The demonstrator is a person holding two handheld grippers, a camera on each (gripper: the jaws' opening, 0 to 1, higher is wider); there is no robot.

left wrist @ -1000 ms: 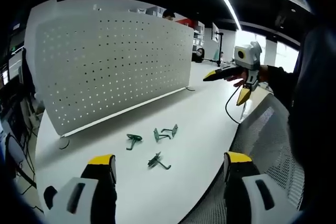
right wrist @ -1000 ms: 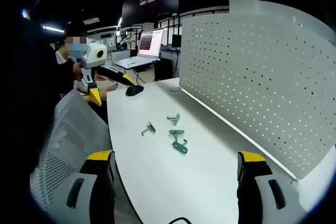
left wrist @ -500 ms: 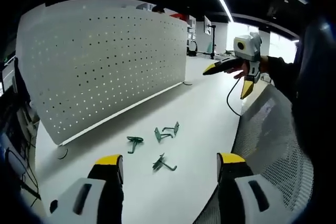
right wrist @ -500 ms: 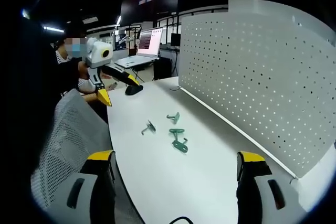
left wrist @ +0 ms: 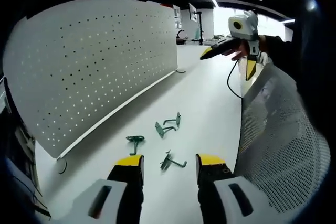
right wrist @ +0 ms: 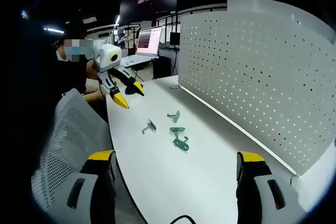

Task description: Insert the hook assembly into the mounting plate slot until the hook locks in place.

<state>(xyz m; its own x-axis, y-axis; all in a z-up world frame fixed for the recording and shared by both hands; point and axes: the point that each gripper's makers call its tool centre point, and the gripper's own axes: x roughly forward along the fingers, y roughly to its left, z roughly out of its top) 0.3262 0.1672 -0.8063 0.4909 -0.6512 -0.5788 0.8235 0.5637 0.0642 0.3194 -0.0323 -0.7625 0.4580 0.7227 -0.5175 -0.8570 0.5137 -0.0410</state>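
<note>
Several small green hooks lie loose on the white table: one (left wrist: pixel 170 161) nearest my left gripper, a pair (left wrist: pixel 168 126) beyond it, another (left wrist: pixel 135 140) to the left. In the right gripper view the hooks (right wrist: pixel 180 137) lie mid-table. A white perforated mounting plate (left wrist: pixel 94 61) (right wrist: pixel 262 66) stands upright along the table's far side. My left gripper (left wrist: pixel 169 162) is open and holds nothing, with its jaws framing the nearest hook from a distance. It hangs in the air (right wrist: pixel 129 97) above the table edge. My right gripper (right wrist: pixel 177 157) is wide open and holds nothing, and is raised (left wrist: pixel 228 62) to the right.
A mesh chair back (left wrist: pixel 278 135) (right wrist: pixel 63 140) stands against the table's near edge. A laptop (right wrist: pixel 149 43) sits on a desk behind. The white table (left wrist: pixel 210 103) has bare room around the hooks. A person's hands hold both grippers.
My left gripper's jaws have narrowed, and it has moved in over the table edge toward the hooks. The right gripper has stayed about where it was.
</note>
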